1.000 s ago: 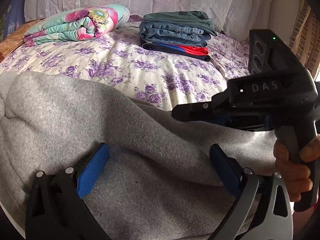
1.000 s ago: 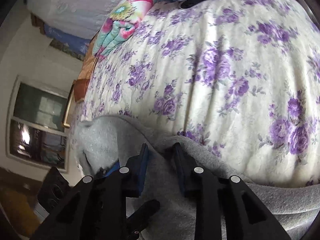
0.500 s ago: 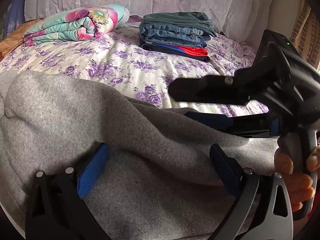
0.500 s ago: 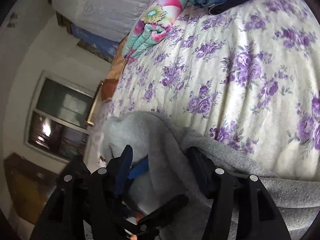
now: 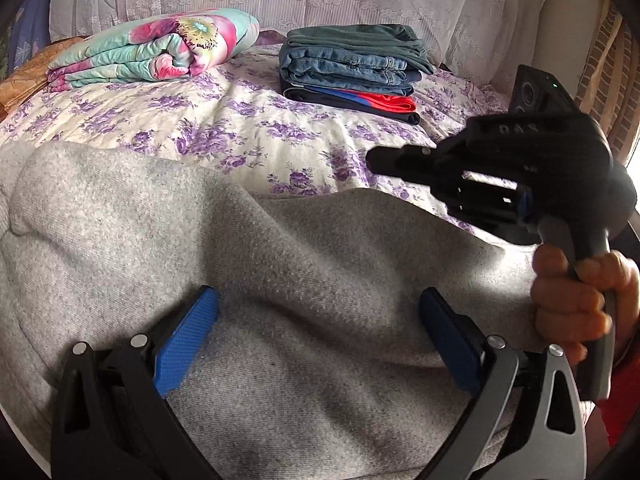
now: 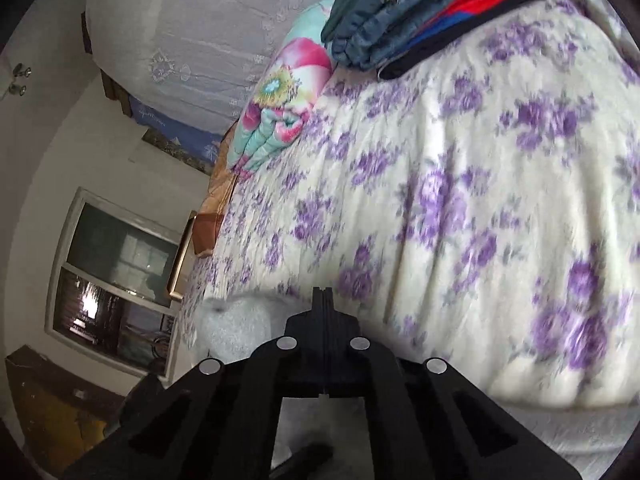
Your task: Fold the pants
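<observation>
Pants (image 5: 280, 280), grey and fleecy, fill the near half of the left wrist view, spread on the floral bedspread (image 5: 248, 136) with a thick ridge running from far left down toward near right. That diagonal looks like the long axis, one rounded end at the far left; I cannot tell whether that end is waistband or cuff. The left gripper (image 5: 316, 332) hovers low over the cloth with its blue pads (image 5: 186, 336) spread wide, nothing pinched, apparently parked there to steady or wait its turn. On the right, a hand (image 5: 576, 300) grips the handle of the right gripper (image 5: 376, 160), which points left above the far edge of the fabric. Its fingers have just snapped together, and from this side nothing grey shows between them. Far back, a stack of folded clothes (image 5: 352, 64) and a rolled floral quilt (image 5: 160, 48) sit well clear, likely the finished pile.

Over to the right wrist view: the right gripper (image 6: 323, 300) has its fingers pressed flat against each other, and no cloth shows between them. Pants (image 6: 236, 328) appear only as a pale grey lump just left of the tips, at the near edge of the bedspread (image 6: 480, 200). My read: it missed or let go, and needs another bite.
</observation>
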A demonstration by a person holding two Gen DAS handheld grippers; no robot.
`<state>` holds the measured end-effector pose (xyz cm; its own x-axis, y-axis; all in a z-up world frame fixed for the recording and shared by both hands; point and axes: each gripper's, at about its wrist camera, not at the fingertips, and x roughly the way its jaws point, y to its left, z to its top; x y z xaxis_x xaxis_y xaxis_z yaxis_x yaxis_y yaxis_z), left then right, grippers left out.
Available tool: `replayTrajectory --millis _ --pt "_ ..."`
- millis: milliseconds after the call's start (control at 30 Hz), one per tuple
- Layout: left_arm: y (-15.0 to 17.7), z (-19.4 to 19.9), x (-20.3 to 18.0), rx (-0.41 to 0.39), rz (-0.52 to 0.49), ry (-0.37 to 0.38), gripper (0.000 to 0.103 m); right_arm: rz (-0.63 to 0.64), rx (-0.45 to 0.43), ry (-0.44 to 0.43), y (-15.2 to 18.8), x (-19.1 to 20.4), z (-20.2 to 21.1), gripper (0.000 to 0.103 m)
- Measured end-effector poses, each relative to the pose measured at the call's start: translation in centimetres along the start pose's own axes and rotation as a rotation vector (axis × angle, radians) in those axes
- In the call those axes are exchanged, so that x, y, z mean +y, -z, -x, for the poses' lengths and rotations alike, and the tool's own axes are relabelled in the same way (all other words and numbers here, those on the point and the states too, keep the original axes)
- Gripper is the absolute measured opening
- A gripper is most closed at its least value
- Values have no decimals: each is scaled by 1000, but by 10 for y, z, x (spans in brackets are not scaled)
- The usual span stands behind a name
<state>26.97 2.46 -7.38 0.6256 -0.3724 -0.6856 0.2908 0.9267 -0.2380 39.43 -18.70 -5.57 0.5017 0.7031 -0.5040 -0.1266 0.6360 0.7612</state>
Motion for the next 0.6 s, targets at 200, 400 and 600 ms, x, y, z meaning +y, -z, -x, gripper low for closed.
replayTrajectory --millis 200,400,600 --pt "0 0 0 -2 4 7 98 22 102 -17 2 -1 -6 0" --pt "0 2 3 -11 16 27 98 295 192 185 50 30 -4 4" --pt "5 6 -1 -13 -9 10 98 393 184 213 67 41 7 4"
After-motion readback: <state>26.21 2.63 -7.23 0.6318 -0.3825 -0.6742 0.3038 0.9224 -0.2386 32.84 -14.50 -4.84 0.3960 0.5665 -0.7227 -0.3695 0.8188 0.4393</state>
